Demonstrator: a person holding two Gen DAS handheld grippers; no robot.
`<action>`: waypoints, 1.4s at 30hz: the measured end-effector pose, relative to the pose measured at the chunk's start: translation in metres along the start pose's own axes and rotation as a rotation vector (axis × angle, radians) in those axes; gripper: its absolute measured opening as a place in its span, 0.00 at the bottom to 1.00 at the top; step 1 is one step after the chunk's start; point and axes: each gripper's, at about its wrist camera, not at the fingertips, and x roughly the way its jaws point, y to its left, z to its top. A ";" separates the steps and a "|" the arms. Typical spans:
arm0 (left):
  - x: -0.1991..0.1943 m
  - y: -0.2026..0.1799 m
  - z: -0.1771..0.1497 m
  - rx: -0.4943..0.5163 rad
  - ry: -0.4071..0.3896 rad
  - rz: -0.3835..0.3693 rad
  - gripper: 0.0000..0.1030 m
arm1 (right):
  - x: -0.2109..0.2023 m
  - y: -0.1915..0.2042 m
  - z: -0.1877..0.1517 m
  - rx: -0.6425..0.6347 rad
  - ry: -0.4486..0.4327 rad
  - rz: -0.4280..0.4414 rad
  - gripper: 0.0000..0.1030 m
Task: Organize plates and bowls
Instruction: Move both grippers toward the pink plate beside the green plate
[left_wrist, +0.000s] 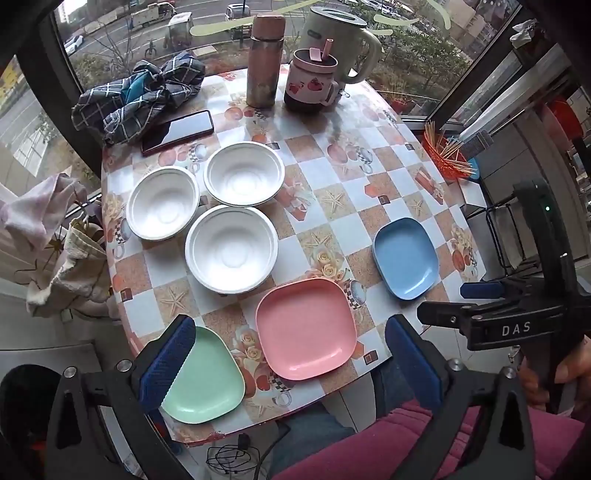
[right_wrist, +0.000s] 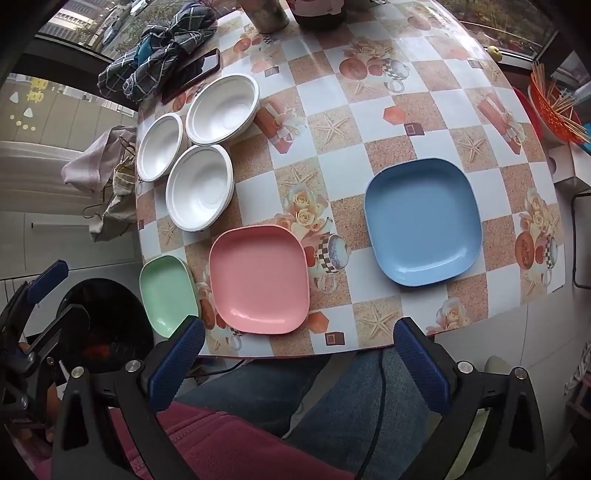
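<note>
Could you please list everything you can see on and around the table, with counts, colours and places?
bowls: three, white, clustered left of centre
plates: three, green, pink, blue, along the near edge
phone: one, dark, behind the bowls
checked cloth: one, dark blue, far left corner
flask: one, brownish, far edge
mug: one, strawberry print, beside the flask
kettle: one, cream, behind the mug
table: one, checked cover
left tongs: open, empty
right tongs: open, empty
</note>
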 end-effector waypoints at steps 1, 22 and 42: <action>0.000 0.000 0.000 0.003 0.001 0.000 1.00 | -0.001 -0.001 0.000 0.011 0.003 -0.002 1.00; -0.004 0.004 -0.002 -0.002 -0.050 0.000 1.00 | -0.004 -0.005 0.002 0.043 0.091 -0.010 1.00; 0.027 0.017 -0.007 0.008 0.068 0.027 1.00 | 0.018 -0.024 -0.010 0.134 0.116 0.092 1.00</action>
